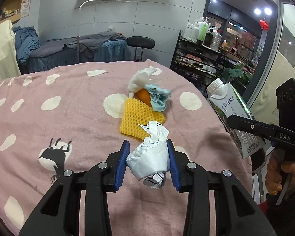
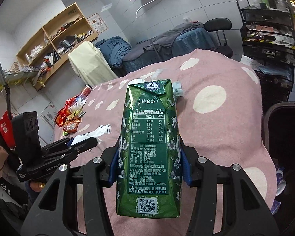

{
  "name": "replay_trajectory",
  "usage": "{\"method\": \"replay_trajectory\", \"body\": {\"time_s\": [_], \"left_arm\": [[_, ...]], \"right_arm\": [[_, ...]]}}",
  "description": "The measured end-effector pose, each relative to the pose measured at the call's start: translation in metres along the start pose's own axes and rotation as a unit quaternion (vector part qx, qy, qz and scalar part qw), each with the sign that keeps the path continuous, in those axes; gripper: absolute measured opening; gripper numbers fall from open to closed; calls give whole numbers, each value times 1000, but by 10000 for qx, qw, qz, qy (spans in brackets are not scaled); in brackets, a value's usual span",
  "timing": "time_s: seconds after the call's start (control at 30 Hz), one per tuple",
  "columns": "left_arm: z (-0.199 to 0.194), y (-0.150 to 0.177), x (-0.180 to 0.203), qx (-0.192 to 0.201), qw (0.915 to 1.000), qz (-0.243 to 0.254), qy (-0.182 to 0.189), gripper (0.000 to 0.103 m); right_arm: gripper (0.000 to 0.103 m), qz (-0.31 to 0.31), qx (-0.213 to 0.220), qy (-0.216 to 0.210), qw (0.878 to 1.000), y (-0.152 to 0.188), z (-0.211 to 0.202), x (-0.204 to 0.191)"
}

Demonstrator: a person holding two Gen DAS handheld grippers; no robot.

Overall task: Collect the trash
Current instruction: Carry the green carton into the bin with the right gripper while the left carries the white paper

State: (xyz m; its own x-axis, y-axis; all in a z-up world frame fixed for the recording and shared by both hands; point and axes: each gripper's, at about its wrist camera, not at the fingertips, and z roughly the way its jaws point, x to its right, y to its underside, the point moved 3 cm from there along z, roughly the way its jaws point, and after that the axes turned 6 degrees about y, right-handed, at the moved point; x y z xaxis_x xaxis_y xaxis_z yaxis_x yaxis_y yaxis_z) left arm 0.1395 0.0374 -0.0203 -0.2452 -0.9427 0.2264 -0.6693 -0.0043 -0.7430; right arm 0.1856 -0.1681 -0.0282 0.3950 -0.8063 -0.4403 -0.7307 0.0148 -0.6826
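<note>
My left gripper (image 1: 147, 145) is shut on a crumpled white wrapper (image 1: 149, 157), its blue pads pressing both sides, just above the pink dotted bedsheet (image 1: 68, 108). In the right wrist view the same gripper (image 2: 84, 141) sits at the left with the white wrapper (image 2: 105, 129) sticking out. My right gripper (image 2: 149, 147) is shut on a green milk carton (image 2: 149, 118), held upright with the cap end away from me. From the left wrist view the carton (image 1: 226, 102) hangs at the right edge of the bed. Farther on lie a yellow foam net (image 1: 137, 116), an orange piece (image 1: 143, 96), a light-blue wad (image 1: 158, 98) and a white tissue (image 1: 141, 78).
Snack wrappers (image 2: 72, 116) and a plastic bottle (image 2: 86, 92) lie at the bed's left edge. A dark bin (image 2: 285, 137) stands to the right of the bed. Behind are a massage bed (image 1: 78, 49), a stool (image 1: 140, 43) and a black rack with bottles (image 1: 202, 39).
</note>
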Motion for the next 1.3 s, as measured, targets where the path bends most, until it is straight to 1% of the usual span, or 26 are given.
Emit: {"method": "replay_trajectory", "body": {"time_s": [0.17, 0.27, 0.47, 0.63, 0.77, 0.9, 1.07, 1.17, 1.3], "left_arm": [[3, 4, 25, 14, 9995, -33, 298, 38], [10, 6, 40, -45, 9989, -37, 464, 38], [23, 7, 74, -169, 9963, 147, 825, 38], [32, 7, 97, -257, 9935, 242, 1082, 38], [41, 12, 111, -379, 9909, 264, 1265, 38], [50, 11, 123, -498, 9891, 299, 1356, 38], [58, 10, 137, -574, 9876, 410, 1401, 38], [62, 9, 146, -612, 9865, 519, 1428, 38], [67, 10, 156, -656, 9853, 604, 1454, 38]], "right_arm": [[51, 307, 208, 192, 9991, 8, -20, 22], [51, 465, 369, 390, 9975, 11, -34, 36], [51, 868, 607, 702, 9919, 19, -58, 70], [51, 1166, 757, 1104, 9841, 27, -74, 99], [51, 1417, 798, 1571, 9741, 35, -81, 125], [51, 1594, 746, 2121, 9613, 42, -83, 151], [51, 1803, 505, 2537, 9490, 47, -74, 185], [51, 1952, 281, 2739, 9413, 49, -62, 209], [51, 2025, 113, 2857, 9366, 54, -50, 222]]}}
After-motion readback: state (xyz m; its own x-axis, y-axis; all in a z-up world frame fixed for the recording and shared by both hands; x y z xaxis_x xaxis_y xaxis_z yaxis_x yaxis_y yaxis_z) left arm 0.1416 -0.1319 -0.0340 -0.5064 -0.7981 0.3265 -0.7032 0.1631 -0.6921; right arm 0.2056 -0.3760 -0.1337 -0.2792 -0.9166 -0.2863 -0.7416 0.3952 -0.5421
